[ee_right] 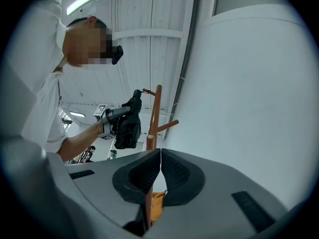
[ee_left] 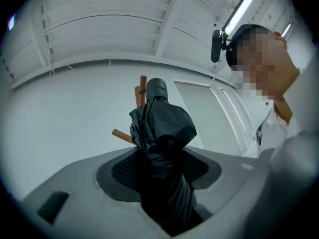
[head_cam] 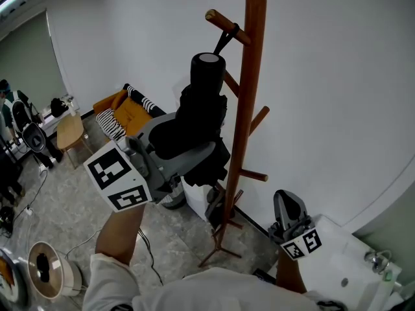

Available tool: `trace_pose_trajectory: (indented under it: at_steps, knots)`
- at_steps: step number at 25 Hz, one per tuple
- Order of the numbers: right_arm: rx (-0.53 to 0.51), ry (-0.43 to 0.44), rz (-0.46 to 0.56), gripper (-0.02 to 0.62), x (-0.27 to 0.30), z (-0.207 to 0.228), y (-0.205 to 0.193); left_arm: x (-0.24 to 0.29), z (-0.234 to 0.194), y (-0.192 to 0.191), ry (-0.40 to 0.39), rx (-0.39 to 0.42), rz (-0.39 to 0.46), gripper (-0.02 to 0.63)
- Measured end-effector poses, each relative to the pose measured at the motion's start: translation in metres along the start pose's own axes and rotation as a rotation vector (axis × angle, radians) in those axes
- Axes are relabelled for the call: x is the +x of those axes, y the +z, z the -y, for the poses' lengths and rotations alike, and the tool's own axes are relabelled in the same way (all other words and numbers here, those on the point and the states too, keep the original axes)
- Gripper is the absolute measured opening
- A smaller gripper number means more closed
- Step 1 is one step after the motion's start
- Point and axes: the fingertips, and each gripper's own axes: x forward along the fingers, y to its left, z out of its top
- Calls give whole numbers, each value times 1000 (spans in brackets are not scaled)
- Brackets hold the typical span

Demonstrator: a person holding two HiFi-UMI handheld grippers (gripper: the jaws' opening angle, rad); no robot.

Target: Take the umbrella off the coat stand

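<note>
A folded black umbrella (head_cam: 202,112) hangs beside the wooden coat stand (head_cam: 249,96). Its strap (head_cam: 225,41) is looped over the top peg (head_cam: 227,24). My left gripper (head_cam: 185,154) is shut on the umbrella's bundled cloth, well below the round handle end (head_cam: 207,67). In the left gripper view the umbrella (ee_left: 162,128) fills the gap between the pads (ee_left: 124,171), with the stand (ee_left: 143,83) behind it. My right gripper (head_cam: 290,212) is low at the right, shut and empty. From the right gripper (ee_right: 160,171) view, the stand (ee_right: 156,113) and the held umbrella (ee_right: 128,126) are seen ahead.
A white wall stands right behind the stand. An orange sofa (head_cam: 120,112) with striped cushions and a small wooden table (head_cam: 70,131) are at the left. A white bin (head_cam: 194,203) sits by the stand's feet. A white table (head_cam: 350,264) is under my right gripper. People (head_cam: 13,118) stand far left.
</note>
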Motion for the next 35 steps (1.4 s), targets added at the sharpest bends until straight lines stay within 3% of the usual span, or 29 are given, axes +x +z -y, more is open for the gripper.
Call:
trace_pose_trajectory:
  at_steps: [18, 35]
  knots:
    - [31, 54, 20, 15, 12, -13, -2, -23, -6, 40, 72, 79, -2, 245]
    - [46, 144, 11, 15, 32, -48, -1, -95, -33, 46, 254, 93, -22, 245]
